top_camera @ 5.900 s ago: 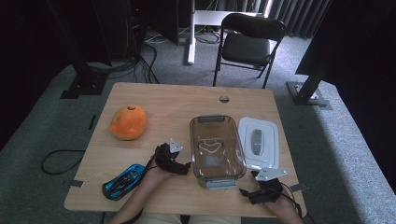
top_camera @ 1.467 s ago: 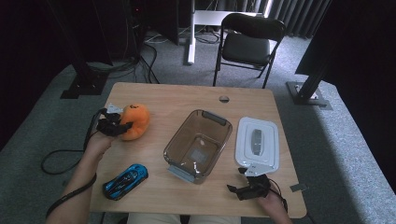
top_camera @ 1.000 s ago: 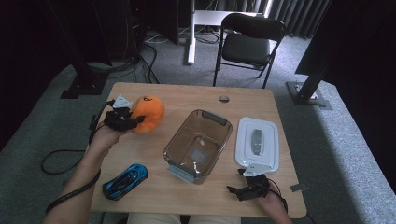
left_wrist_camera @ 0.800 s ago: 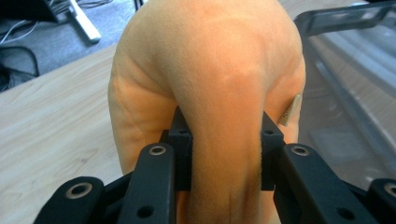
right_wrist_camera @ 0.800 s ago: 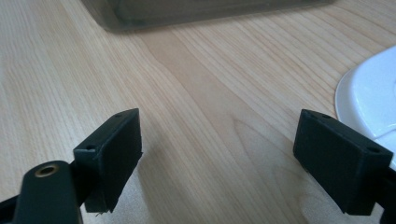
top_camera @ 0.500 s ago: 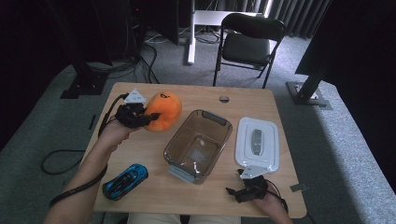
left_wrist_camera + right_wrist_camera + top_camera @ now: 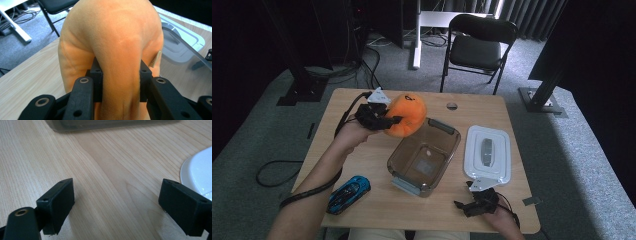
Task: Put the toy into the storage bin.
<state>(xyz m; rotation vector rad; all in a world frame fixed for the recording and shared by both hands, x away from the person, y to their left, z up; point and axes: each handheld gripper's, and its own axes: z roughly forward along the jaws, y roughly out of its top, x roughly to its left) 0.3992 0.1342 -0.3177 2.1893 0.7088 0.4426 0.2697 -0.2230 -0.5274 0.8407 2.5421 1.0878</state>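
My left gripper is shut on an orange plush toy and holds it in the air above the far left corner of a clear brown container. In the left gripper view the orange plush toy bulges between the two black jaws of the left gripper. The container lies empty, turned at an angle. Its white lid lies flat to the right. My right gripper rests open near the table's front edge, just below the lid; the right gripper has bare wood between its jaws.
A blue toy car lies at the front left of the wooden table. A small round grommet sits near the far edge. A black folding chair stands behind the table. A cable trails off the left side.
My left gripper took hold of the orange plush toy at the table's left, lifted it and carried it rightward toward the container. The container was turned and its lid removed earlier. The right gripper stayed put.
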